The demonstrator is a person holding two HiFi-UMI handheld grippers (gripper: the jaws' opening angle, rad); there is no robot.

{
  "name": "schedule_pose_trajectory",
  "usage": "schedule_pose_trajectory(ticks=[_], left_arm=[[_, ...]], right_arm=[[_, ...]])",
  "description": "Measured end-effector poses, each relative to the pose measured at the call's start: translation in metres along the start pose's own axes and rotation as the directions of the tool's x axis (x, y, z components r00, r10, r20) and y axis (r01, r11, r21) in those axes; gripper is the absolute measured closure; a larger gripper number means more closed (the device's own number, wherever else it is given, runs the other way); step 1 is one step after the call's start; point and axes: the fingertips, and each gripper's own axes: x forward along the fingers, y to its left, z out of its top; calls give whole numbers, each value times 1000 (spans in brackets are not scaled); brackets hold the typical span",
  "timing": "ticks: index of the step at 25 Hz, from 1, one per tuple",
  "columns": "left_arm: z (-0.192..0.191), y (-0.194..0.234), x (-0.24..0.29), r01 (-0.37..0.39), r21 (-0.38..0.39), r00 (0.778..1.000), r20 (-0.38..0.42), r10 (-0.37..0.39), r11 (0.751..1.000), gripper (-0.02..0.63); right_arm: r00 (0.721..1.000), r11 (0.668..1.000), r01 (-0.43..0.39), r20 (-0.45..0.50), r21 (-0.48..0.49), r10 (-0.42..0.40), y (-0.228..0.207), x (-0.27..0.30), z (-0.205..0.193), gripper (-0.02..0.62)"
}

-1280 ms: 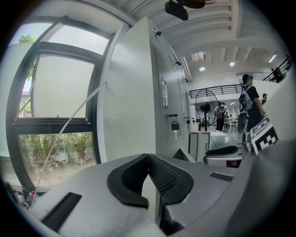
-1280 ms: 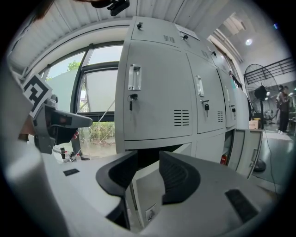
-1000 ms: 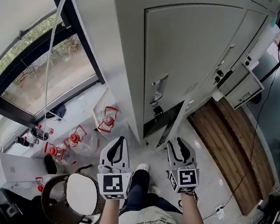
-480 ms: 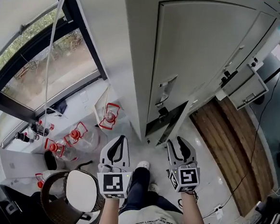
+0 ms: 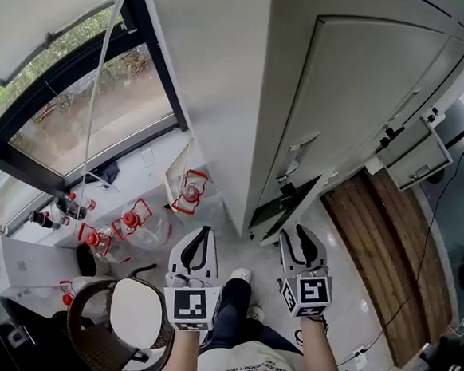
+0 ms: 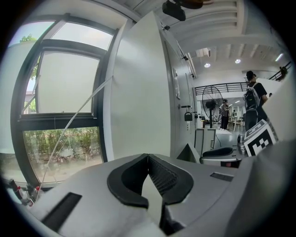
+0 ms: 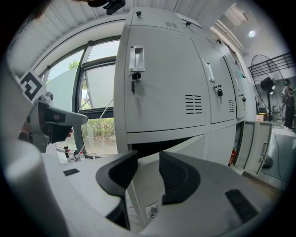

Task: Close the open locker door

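Two tongs near the open locker door [image 5: 291, 200]: your left tongs [image 5: 203, 231] pressed together, your right tongs [image 5: 296, 231] spread, gripping nothing.

Pale glossy floor seen from steeply above, with a wooden strip along one side.

The floor [image 5: 344, 285] fills the lower centre of the frame, and a strip of brown wooden boards [image 5: 387, 249] runs diagonally at the right. A bank of grey lockers [image 5: 223, 100] stands on it at the upper centre. Clear jugs with red handles [image 5: 133, 219] sit at the left, below the window. A round brown chair [image 5: 85, 321] stands at the lower left. A thin black cable [image 5: 420, 259] trails across the boards.
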Motion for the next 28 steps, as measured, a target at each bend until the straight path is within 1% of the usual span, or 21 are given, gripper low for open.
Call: schedule_pose_trajectory(ticks=[19,28], left_arm=[[-1,29,-2,-25,-15,1000,5,25,1000,601],[-3,39,4,-19,-20,1000,4,19,1000,601]], right_arm=[[1000,1000,-7,3,-6,7,17,32,11,449],[1000,1000,-10,14,19,9,23,48,14,449]])
